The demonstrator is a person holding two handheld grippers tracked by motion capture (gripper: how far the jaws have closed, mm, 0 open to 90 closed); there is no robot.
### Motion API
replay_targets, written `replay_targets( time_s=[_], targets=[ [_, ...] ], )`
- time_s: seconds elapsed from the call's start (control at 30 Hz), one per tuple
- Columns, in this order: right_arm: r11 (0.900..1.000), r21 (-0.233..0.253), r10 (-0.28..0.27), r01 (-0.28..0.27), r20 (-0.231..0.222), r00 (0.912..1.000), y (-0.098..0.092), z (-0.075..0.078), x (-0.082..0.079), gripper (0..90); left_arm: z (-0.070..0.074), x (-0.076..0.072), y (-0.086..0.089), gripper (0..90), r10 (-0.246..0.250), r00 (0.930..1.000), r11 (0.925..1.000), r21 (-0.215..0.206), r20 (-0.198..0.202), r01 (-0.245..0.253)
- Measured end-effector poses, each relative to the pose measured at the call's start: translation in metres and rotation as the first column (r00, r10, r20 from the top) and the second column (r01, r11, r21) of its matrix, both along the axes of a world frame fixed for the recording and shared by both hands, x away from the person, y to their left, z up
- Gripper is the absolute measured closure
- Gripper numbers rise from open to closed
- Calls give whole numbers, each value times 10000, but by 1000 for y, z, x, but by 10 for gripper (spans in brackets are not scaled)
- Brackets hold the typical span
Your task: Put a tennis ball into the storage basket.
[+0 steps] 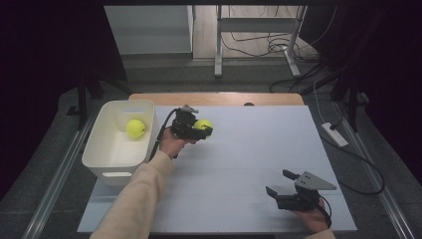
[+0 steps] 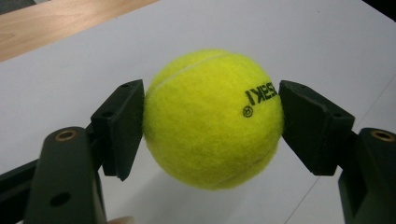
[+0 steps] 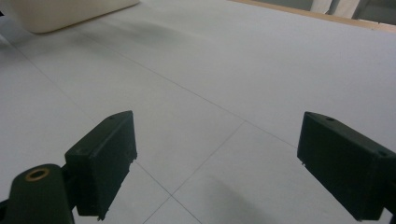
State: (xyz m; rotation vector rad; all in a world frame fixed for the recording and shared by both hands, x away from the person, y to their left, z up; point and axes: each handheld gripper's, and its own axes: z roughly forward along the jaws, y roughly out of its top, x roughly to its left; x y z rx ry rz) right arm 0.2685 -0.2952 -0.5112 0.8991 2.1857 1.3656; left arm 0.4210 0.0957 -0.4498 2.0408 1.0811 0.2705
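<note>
I have a ball (image 2: 212, 119) between the pads of my left gripper (image 1: 195, 128), pressed on both sides across its middle, and in the left gripper view it hangs clear of the counter (image 1: 239, 164) with its shadow beneath it. From the high view it sits just right of the bin (image 1: 107, 152), near that bin's far right corner, and a second ball (image 1: 135, 128) already lies inside the bin toward the back. I judge this to be the carry step: the ball is picked up and not yet over the bin. Next I need to swing the left gripper leftward, lift enough for the ball to clear the near wall, stop above the open floor of the bin rather than over the other ball, and only then spread the jaws. My right gripper (image 1: 284, 188) rests low at the near right of the counter, well apart from everything, its jaws wide and holding nothing; its own view looks across bare counter toward the bin's corner.
</note>
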Motion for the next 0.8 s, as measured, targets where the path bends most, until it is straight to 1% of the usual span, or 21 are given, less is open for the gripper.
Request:
replay_targets(
  time_s=[0.2, 0.27, 0.4, 0.57, 0.63, 0.77, 0.8],
  targets=[
    [10000, 23, -30, 30, 10, 10000, 0, 0, 0, 117, 6, -5, 5, 272, 8, 9999, 10000, -72, 128, -7],
    [10000, 33, -28, 28, 10, 10000, 0, 1, 0, 117, 7, -6, 5, 272, 68, 9999, 10000, -68, 117, -67],
    [10000, 34, -38, 38, 31, 10000, 0, 1, 0, 117, 11, -9, 8, 272, 92, 9997, 10000, -11, 236, -92],
    [9999, 31, -97, 97, 80, 9999, -1, 1, -1, 118, 17, -13, 10, 272, 86, 9994, 9998, -191, 342, -79],
    [10000, 22, -97, 97, 88, 9999, -1, 1, -1, 118, 20, -16, 11, 271, 113, 9993, 9998, -184, 369, -106],
    [10000, 54, -73, 73, 81, 9999, 0, 1, -1, 118, 27, -22, 12, 271, 47, 9984, 9998, -216, 555, -35],
    [10000, 45, -68, 68, 79, 9999, 0, 1, -1, 118, 27, -22, 12, 271, 47, 9984, 9998, -216, 555, -35]
  ],
)
